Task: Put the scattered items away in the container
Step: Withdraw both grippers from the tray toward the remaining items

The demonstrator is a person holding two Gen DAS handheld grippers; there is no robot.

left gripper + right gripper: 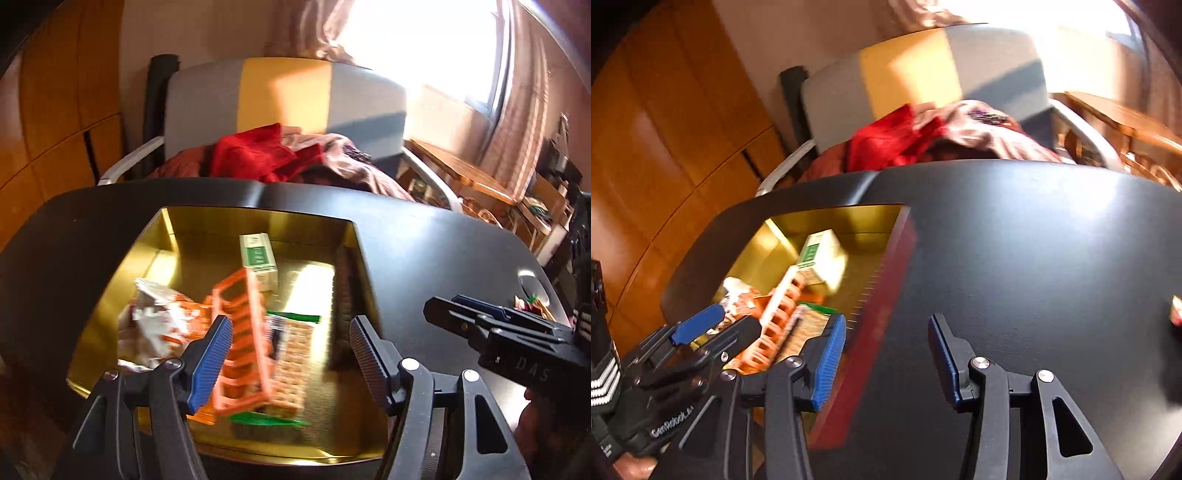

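Fingers of my left gripper point(290, 360) stood wide apart over the gold container point(173, 229), gripping nothing — an orange rack point(240, 332) lay tilted inside at its 10 o'clock. My right gripper point(886, 354) gaped empty over the black table point(1034, 240) — container at 9 o'clock.

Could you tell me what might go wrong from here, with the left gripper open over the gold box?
1. The orange rack lies tilted on the other packets; it may slide or tip further.
2. The left gripper hangs low over the gold box; its fingers might catch the rim on withdrawal.
3. Small items near the table's far right edge could be knocked off.
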